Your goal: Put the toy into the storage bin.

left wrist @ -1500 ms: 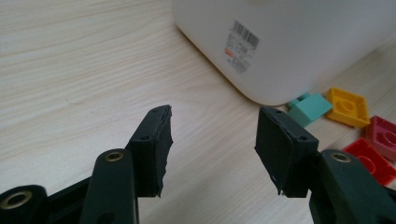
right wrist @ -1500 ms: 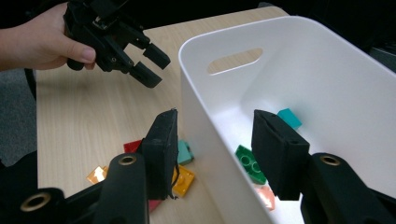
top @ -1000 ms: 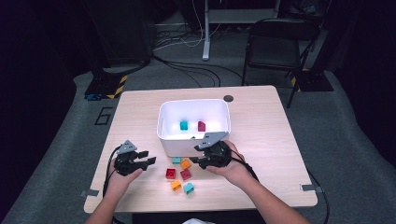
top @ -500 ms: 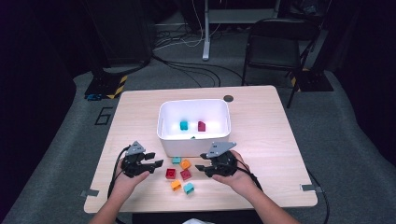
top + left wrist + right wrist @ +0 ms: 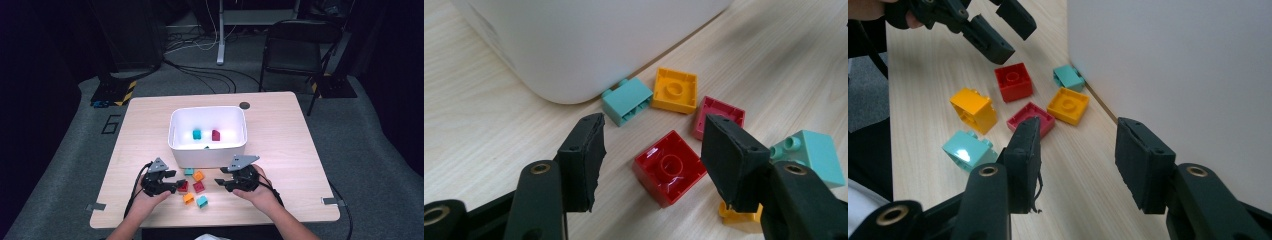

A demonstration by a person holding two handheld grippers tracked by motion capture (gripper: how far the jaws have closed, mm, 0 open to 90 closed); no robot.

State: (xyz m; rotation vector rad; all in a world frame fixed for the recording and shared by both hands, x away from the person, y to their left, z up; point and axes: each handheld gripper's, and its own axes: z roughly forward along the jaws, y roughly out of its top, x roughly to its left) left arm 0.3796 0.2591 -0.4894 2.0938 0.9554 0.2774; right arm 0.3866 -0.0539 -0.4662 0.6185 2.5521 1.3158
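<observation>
Wooden table is taking up most of the high view, sitting on grey carpet with a black folding chair behind it. White bin is sitting mid-table, holding a teal brick and a dark red brick inside, apart from each other.

Left gripper is hovering low at the bin's front-left corner, hand gripping it from the bottom edge. Its jaws have just been opening and are standing released, wide apart, nothing pinched; in the left gripper view the bright red brick is lying on the table in the gap between the pads, not touched by either.

Right gripper is hovering near the bin's front-right corner, jaws parted and gripping nothing; in the right gripper view bare tabletop is showing between its pads, bin wall just beside the right one.

Loose bricks are lying clustered between the two grippers, in front of the bin. Bright red brick is sitting closest to the left gripper. Pink-red brick is lying just beyond it, open side up. Orange flat brick is sitting beside that, near the bin wall. Small teal brick is touching the bin's base. Second orange brick and light teal brick are lying nearest the person, side by side.
</observation>
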